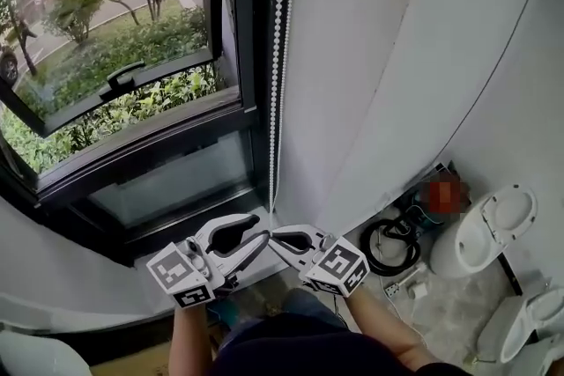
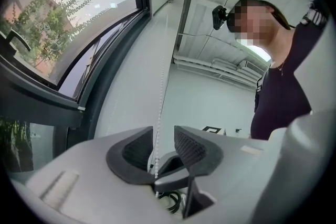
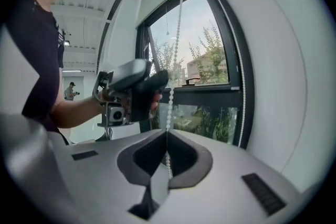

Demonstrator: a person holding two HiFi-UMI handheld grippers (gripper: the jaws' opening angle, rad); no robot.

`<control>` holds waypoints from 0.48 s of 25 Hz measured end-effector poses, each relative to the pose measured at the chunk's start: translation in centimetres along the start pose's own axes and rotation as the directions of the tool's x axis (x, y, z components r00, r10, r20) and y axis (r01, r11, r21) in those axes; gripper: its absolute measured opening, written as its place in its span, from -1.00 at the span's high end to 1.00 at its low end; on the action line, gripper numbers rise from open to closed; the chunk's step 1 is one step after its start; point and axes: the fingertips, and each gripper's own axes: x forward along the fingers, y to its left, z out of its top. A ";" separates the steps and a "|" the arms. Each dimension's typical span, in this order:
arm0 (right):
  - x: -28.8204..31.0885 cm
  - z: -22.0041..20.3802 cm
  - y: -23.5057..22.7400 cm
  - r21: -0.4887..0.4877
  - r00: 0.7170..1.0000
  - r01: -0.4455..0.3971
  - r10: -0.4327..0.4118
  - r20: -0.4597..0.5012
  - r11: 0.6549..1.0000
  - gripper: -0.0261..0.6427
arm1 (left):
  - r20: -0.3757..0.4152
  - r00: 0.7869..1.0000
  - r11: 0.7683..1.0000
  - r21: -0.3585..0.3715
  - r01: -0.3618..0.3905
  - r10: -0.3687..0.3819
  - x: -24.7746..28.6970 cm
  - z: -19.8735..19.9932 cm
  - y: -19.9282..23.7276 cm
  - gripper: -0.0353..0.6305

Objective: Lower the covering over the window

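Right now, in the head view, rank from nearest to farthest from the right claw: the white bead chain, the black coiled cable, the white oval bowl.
1. White bead chain: clamped in the right claw.
2. Black coiled cable: on the floor, to its right.
3. White oval bowl: farther right, beyond the cable.

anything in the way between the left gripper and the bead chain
Nothing visible does. The bead chain hangs right between the open jaws of the left gripper, and the right gripper is shut on it.

surface: floor [image 1: 449, 317] | on it: coiled black cable [image 1: 367, 244], white domed objects [image 1: 483, 235], possibly fixtures
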 end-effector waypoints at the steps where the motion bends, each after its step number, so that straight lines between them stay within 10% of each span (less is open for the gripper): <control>1: 0.1 -0.7 0.1 0.004 1.000 0.000 0.000 -0.010 1.000 0.88 | 0.003 1.000 1.000 0.003 0.002 -0.002 0.1 0.1 0.0 0.56; 12: -0.4 -2.7 -1.3 0.014 0.999 -0.034 0.034 -0.024 0.999 0.88 | -0.041 0.999 1.000 0.002 0.008 -0.008 2.8 0.8 0.5 0.55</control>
